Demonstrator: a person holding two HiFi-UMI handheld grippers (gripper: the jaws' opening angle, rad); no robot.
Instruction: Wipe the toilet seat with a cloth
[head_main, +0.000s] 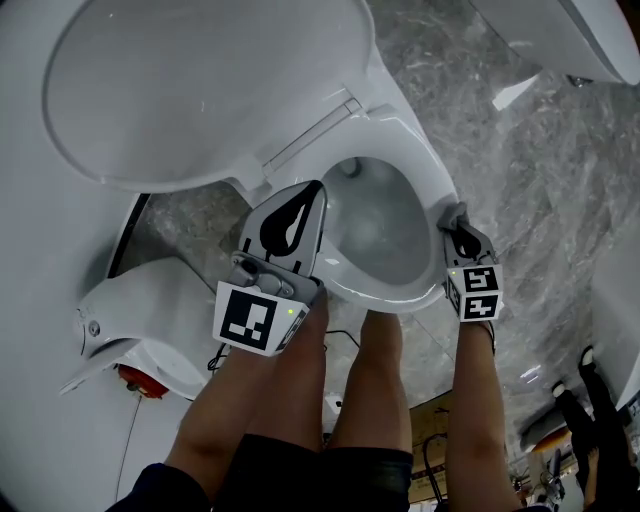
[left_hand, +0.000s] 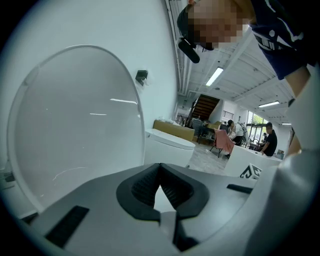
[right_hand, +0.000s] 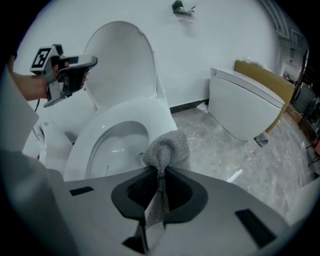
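Two hand-held grippers: you hold one in each hand, both at the same toilet.
Right hand-held gripper (right_hand: 161, 174) (head_main: 462, 236): your jaws are pinched tight on the cloth (right_hand: 167, 146) (head_main: 454, 214).
Cloth: grey knit. Its long axis runs along your jaws, a thin strip between the pads that swells into a rounded wad past the tips.
Cloth position: the wad points at the toilet seat (right_hand: 142, 111) (head_main: 420, 170) and sits at its outer edge on your right. You cannot tell how hard it presses.
Left hand-held gripper (left_hand: 160, 172) (head_main: 312, 196) (right_hand: 71, 75): your jaws meet at the tips with nothing between them. It is held above the seat's left side, aimed at the lid (left_hand: 75, 125) (head_main: 200, 80) (right_hand: 120, 60).
Lid: raised, standing upright behind the seat.
Bowl (head_main: 378, 238) (right_hand: 117, 142): open and white. The cloth is at the rim, not inside.
Marker cubes (head_main: 470, 292): each gripper carries one with black-and-white square patterns, no readable words.
Second toilet (right_hand: 245, 107) (left_hand: 167, 145): stands well apart on your right, lid down.
Floor (head_main: 530, 170) (right_hand: 225, 150): grey marbled.
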